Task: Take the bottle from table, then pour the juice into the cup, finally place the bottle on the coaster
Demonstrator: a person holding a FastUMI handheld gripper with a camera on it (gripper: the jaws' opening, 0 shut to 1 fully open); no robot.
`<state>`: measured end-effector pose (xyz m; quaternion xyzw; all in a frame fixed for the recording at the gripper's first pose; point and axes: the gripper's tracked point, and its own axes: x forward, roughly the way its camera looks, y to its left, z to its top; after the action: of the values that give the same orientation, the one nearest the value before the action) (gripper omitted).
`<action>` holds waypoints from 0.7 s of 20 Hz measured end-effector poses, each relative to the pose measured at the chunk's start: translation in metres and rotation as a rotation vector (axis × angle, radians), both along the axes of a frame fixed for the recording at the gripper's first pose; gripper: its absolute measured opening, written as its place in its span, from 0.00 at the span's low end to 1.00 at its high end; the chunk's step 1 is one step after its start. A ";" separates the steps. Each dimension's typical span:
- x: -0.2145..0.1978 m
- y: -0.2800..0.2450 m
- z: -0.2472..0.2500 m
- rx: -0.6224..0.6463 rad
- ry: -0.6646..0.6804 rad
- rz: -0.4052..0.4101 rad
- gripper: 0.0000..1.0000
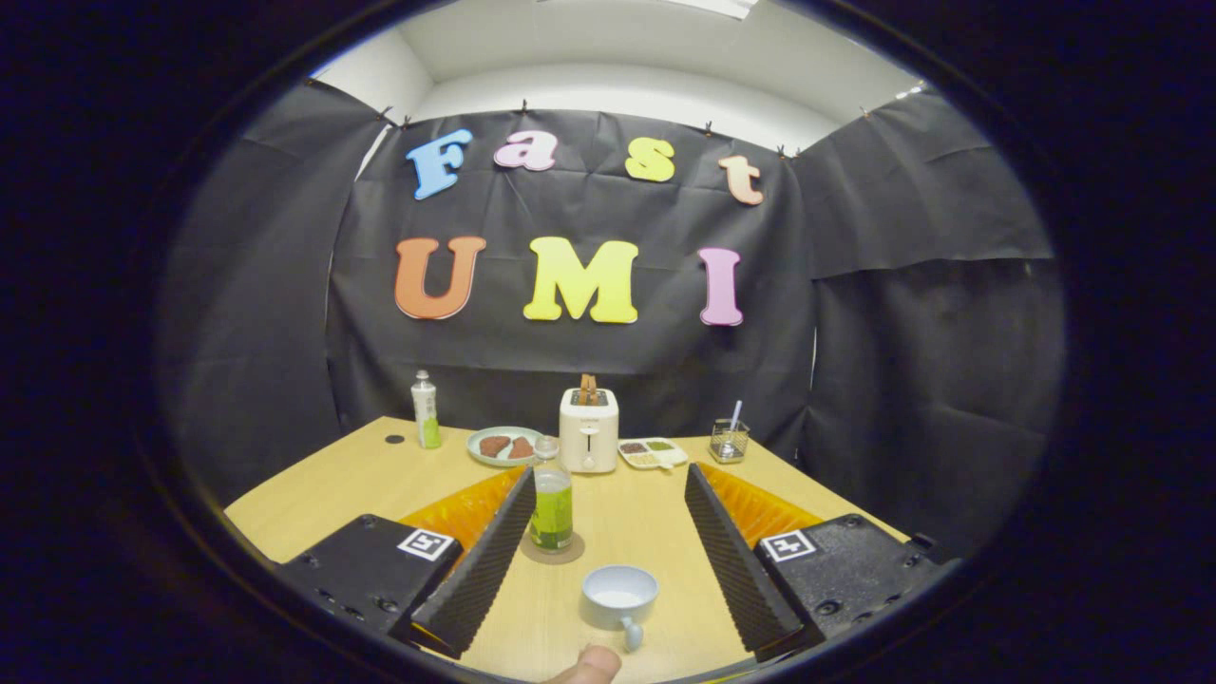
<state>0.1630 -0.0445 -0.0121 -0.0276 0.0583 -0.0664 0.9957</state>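
Nearest, I log a fingertip point(591, 665) at the table point(323, 484) edge. Gripper point(608, 556): ribbed fingers spread wide, grasping nothing. Between them, a round handled cup point(619, 597), contents possibly pale liquid. Clear plastic bottle point(551, 496) of green juice upright on a round coaster point(552, 548), beside the left finger. Beyond: boxy toaster point(588, 429), plate point(503, 446), divided tray point(652, 452), wire holder point(729, 441), second bottle point(425, 410).
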 end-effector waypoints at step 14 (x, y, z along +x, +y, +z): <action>-0.115 -0.001 0.032 0.061 -0.122 0.045 1.00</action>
<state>0.0480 -0.0458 0.0198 0.0055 -0.0011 -0.0439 0.9990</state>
